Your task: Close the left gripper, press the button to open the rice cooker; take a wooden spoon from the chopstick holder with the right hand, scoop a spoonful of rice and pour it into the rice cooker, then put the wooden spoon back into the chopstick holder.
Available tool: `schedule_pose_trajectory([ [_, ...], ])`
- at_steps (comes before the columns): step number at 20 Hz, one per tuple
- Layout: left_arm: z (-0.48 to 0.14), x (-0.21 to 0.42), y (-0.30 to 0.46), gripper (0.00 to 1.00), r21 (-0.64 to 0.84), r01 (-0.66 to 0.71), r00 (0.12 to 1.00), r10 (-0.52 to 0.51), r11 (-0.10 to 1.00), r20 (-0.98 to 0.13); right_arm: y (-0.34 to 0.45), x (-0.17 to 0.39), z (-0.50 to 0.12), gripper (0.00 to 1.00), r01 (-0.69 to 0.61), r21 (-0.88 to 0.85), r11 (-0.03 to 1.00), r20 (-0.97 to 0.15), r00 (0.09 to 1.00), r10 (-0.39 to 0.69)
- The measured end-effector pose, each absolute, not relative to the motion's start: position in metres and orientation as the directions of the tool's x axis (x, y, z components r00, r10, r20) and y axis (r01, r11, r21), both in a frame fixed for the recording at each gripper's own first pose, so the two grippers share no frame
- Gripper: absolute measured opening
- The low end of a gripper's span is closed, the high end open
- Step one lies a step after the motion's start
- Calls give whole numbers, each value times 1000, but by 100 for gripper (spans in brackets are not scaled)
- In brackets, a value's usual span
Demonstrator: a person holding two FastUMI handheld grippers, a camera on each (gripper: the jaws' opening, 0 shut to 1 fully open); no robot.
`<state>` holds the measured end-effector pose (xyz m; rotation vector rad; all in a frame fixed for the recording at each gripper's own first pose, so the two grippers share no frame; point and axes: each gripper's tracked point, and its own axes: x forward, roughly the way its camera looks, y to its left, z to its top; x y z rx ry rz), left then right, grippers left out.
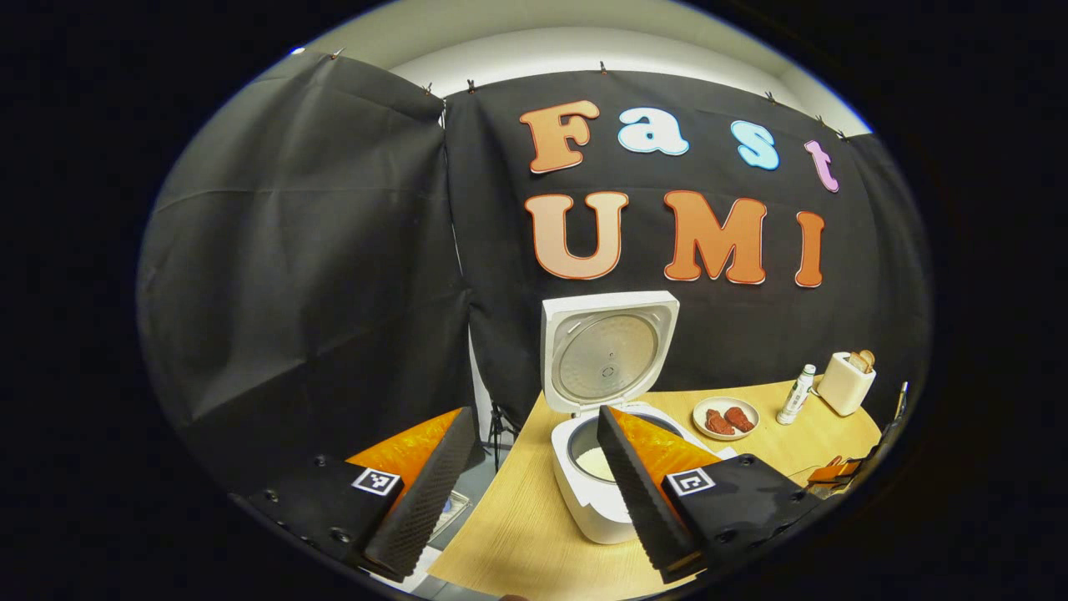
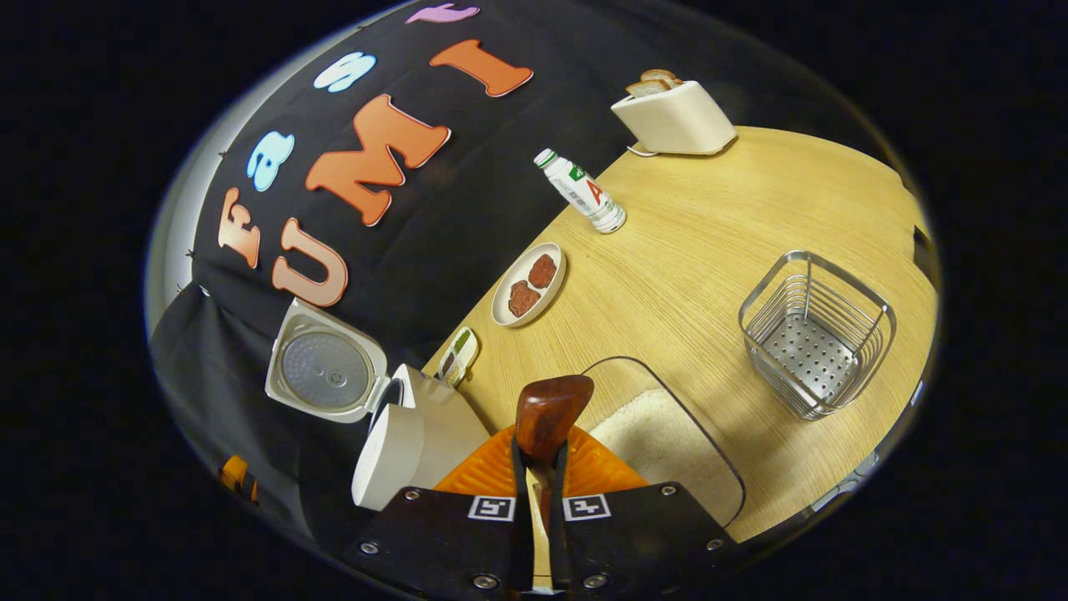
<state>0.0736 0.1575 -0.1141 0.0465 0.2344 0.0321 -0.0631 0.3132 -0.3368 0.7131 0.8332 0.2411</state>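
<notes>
The white rice cooker [image 1: 596, 501] stands open on the wooden table [image 1: 517, 534], its lid [image 1: 607, 351] upright and some white rice in the inner pot [image 1: 594, 462]. My left gripper [image 1: 534, 492] is open and holds nothing, with the cooker just beyond its right finger. My right gripper [image 2: 541, 457] is shut on the handle of a wooden spoon [image 2: 551, 413]. The spoon's bowl points forward over the near corner of a clear container of rice [image 2: 667, 438]. The rice cooker [image 2: 417, 442] lies just left of the spoon. The wire chopstick holder [image 2: 813, 334] stands to the right.
A plate of red food [image 2: 530, 284], a small bottle [image 2: 584, 194] and a toaster with bread [image 2: 674, 117] line the table's far edge by the black cloth wall. A small packet [image 2: 457, 355] lies behind the cooker. The table's left edge [image 1: 492, 501] drops away beside the cooker.
</notes>
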Motion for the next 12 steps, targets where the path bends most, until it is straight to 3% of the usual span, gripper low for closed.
schedule_pose_trajectory([
  [12,-111,96,150,100,14,-32,976,34,999,-216,315,-33,-282,7,144,781,607,-527,674,518],
])
